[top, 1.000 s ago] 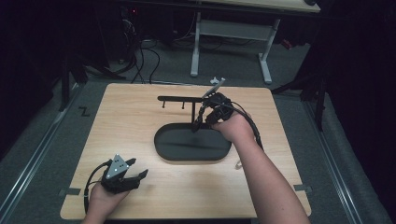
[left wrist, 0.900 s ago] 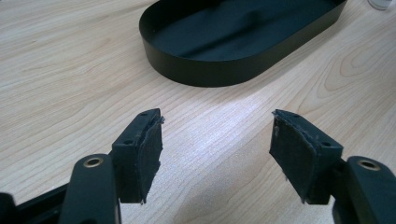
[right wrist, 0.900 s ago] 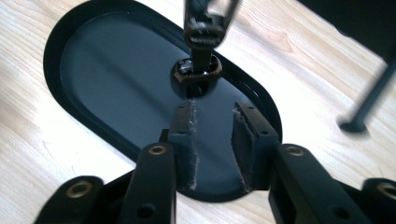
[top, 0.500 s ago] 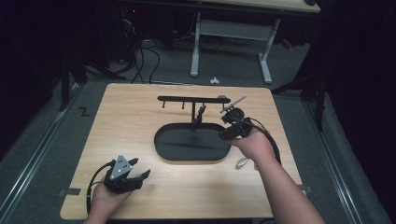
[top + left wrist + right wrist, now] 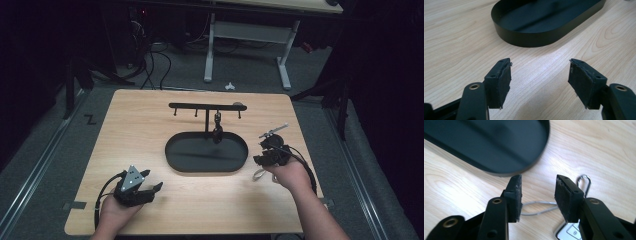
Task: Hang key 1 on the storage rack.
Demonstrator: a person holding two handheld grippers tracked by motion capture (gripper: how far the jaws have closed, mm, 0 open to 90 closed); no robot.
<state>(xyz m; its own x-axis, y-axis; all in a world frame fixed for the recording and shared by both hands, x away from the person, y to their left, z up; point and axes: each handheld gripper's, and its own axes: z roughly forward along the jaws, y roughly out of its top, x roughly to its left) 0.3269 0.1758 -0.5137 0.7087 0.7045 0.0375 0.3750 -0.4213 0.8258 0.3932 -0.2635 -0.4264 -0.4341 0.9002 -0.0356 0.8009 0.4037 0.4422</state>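
The right gripper hovered over a keyring lying on the table beside the tray, its jaws just parting to straddle the wire loop (nothing gripped), while the left gripper rested open, empty.

The right gripper hides part of the blurred tray's neighbouring key ring.

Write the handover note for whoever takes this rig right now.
Left gripper: open, empty, resting near the table's front left.
Right gripper: jaws just opening, nothing between the pads, low over the key ring with wire loop and carabiner, right of the tray.
Done: one dark item hangs on the rack above the tray.
Left: probably grip the key ring and hang it on a free hook.
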